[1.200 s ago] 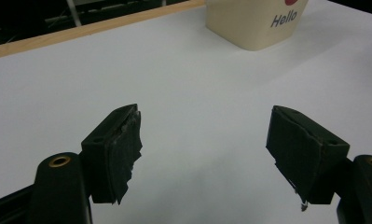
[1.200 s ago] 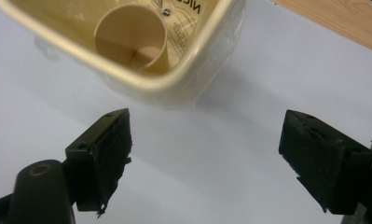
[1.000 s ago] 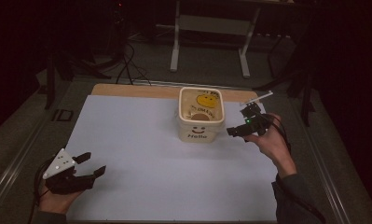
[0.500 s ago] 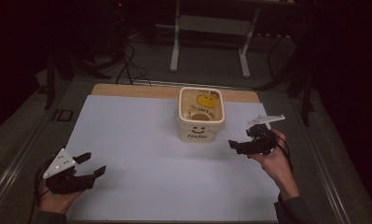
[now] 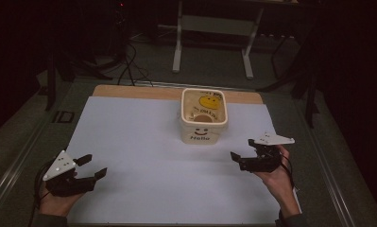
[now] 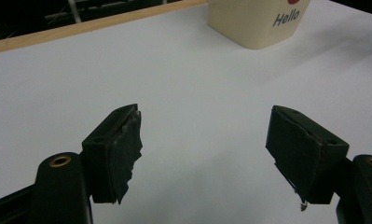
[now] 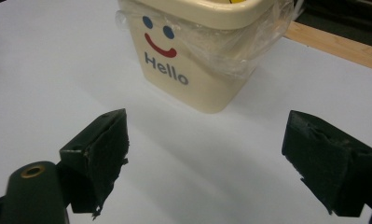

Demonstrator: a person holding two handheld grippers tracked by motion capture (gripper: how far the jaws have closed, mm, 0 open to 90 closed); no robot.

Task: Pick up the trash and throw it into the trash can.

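Observation:
A cream bin (image 5: pixel 202 119) with a smiley face and the word "Hello" stands at the far middle of the white sheet, lined with clear plastic. Something yellow and something brown lie inside it. My left gripper (image 5: pixel 94 165) rests low at the near left, open and holding nothing. In the left gripper view its jaws (image 6: pixel 204 140) stand wide over bare sheet, with the bin (image 6: pixel 258 23) far off. My right gripper (image 5: pixel 242 149) hovers to the bin's right front, open and holding nothing. In the right gripper view it (image 7: pixel 204 149) faces the bin (image 7: pixel 193 51) from a short distance.
A white sheet (image 5: pixel 143 142) covers the table, with a wooden strip (image 5: pixel 129 91) along its far edge. Beyond the table stand a metal frame (image 5: pixel 212 42) and floor cables (image 5: pixel 124 61). A metal rail (image 5: pixel 318 156) borders the right side.
My right gripper has drawn back from beside the bin's rim, moving down and toward the person. The left gripper and the bin have stayed put.

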